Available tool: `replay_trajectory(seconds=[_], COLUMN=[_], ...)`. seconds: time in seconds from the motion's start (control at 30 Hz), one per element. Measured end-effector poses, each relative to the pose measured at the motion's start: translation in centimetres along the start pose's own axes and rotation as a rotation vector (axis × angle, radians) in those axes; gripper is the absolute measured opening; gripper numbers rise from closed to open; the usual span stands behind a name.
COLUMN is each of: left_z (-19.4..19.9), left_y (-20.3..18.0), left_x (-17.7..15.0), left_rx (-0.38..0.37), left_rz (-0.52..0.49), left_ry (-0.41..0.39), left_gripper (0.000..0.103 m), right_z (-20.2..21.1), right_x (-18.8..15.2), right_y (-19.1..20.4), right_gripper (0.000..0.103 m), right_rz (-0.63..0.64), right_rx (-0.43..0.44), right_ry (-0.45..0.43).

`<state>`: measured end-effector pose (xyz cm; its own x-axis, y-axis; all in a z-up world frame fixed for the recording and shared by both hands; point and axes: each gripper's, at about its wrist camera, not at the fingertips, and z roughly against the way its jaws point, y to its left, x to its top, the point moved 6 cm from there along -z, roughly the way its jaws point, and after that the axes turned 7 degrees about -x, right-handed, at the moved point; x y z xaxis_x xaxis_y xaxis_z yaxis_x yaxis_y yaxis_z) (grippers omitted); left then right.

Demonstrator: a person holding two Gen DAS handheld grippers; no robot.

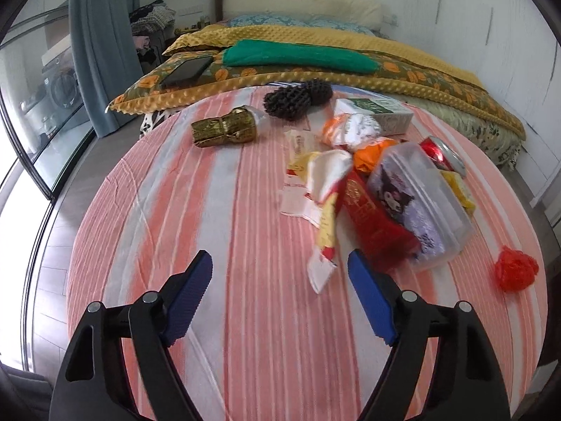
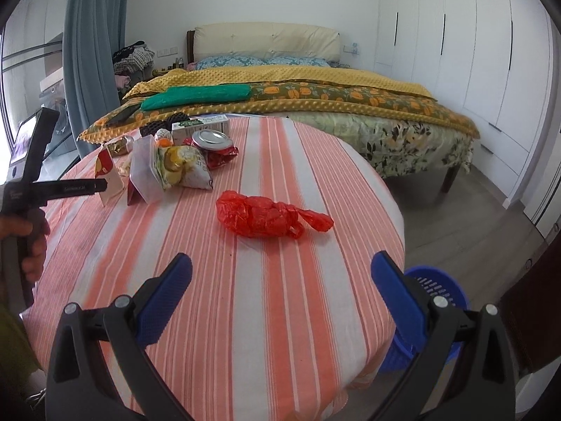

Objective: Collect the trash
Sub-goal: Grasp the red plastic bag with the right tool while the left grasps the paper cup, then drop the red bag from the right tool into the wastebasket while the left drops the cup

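Observation:
A round table with a striped pink cloth [image 1: 228, 210] holds a heap of trash: a clear plastic tub [image 1: 417, 203], a red packet [image 1: 371, 217], paper wrappers [image 1: 322, 182], a crushed red can [image 1: 441, 154], a gold packet [image 1: 224, 128] and a black foam net [image 1: 296, 98]. A crumpled red plastic bag [image 2: 270, 215] lies apart, also in the left wrist view [image 1: 515, 270]. My left gripper [image 1: 280, 266] is open, empty, just short of the wrappers. My right gripper [image 2: 280, 266] is open, empty, short of the red bag. The left gripper also shows at the right wrist view's left edge [image 2: 70, 186].
A blue perforated basket [image 2: 434, 287] stands on the floor beside the table's right edge. A bed with a yellow blanket [image 2: 280, 80] lies behind the table, with a phone [image 1: 187, 70] on it. White wardrobes [image 2: 473, 52] line the right wall; a curtain [image 2: 91, 52] hangs left.

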<state>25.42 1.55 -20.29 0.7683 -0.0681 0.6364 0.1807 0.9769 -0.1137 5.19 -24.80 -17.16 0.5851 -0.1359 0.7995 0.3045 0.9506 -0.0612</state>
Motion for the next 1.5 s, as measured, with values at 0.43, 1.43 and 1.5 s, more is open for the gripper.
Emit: replay_trajectory(seconds=[0.43, 1.43, 1.5], left_z=[1.3, 0.2, -0.9], left_y=[8.8, 8.8, 8.2], left_x=[0.0, 2.4, 2.6], left_rx=[0.109, 0.047, 0.08], left_rz=[0.134, -0.028, -0.025], left_ry=[-0.002, 0.083, 0.099], left_gripper=[0.089, 0.097, 0.097], right_z=[-3.9, -5.2, -7.0], right_x=[0.7, 1.8, 2.8], right_y=[-1.9, 3.2, 1.1], right_gripper=[0.098, 0.098, 0.098], right_rz=[-0.096, 0.184, 0.111], right_rx=[0.002, 0.445, 0.341], right_ry=[0.088, 0.285, 0.292])
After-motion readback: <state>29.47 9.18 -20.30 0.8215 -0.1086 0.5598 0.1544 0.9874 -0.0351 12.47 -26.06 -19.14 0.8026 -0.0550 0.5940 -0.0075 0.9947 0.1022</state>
